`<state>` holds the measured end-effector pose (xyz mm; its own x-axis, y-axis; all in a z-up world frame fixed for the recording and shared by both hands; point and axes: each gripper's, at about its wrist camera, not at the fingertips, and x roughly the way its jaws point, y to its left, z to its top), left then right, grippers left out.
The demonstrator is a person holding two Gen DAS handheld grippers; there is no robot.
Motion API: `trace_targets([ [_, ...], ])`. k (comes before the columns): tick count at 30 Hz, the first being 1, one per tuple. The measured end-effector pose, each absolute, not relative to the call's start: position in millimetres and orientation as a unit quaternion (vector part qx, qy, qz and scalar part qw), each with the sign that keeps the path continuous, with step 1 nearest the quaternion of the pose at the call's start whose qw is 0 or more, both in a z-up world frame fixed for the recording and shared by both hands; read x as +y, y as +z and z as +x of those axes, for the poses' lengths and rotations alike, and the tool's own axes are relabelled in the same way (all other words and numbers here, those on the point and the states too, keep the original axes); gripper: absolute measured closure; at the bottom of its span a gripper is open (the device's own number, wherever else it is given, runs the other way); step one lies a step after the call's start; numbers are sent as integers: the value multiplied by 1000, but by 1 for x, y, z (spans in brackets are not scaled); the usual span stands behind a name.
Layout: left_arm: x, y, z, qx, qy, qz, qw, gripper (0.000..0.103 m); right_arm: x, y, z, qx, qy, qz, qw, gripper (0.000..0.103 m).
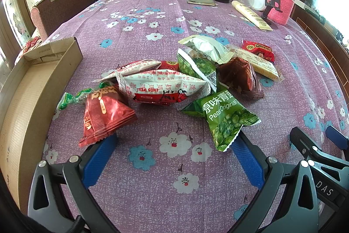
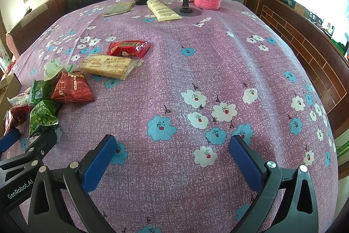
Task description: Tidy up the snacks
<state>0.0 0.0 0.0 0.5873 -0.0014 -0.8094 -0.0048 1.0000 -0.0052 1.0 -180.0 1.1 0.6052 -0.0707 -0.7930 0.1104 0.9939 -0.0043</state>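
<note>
Right now snack pile [image 1: 187, 82] sits nr cardboard box [image 1: 39, 80].

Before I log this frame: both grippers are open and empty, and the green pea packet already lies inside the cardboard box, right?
Not quite. The green pea packet lies on the purple flowered tablecloth, outside the cardboard box, as the left wrist view shows. The left gripper and right gripper are open and empty.

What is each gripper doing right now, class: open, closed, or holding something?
Left gripper: open, holding nothing; pile of foil snack packets ahead.
Right gripper: open, empty, over purple flowered tablecloth.
</note>
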Motion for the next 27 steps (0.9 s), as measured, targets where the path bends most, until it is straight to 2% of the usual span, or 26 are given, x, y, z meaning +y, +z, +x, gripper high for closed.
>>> trace_targets([
  [21,0,2,-14,479,-57,26,875,0,-181,2,6,465,-41,22,884,0],
  [22,1,2,-16,480,-58,25,875,1,-180,2,6,465,-41,22,884,0],
  [27,17,18,-42,466,-87,-17,880,17,-179,2,2,462,-46,21,885,0],
])
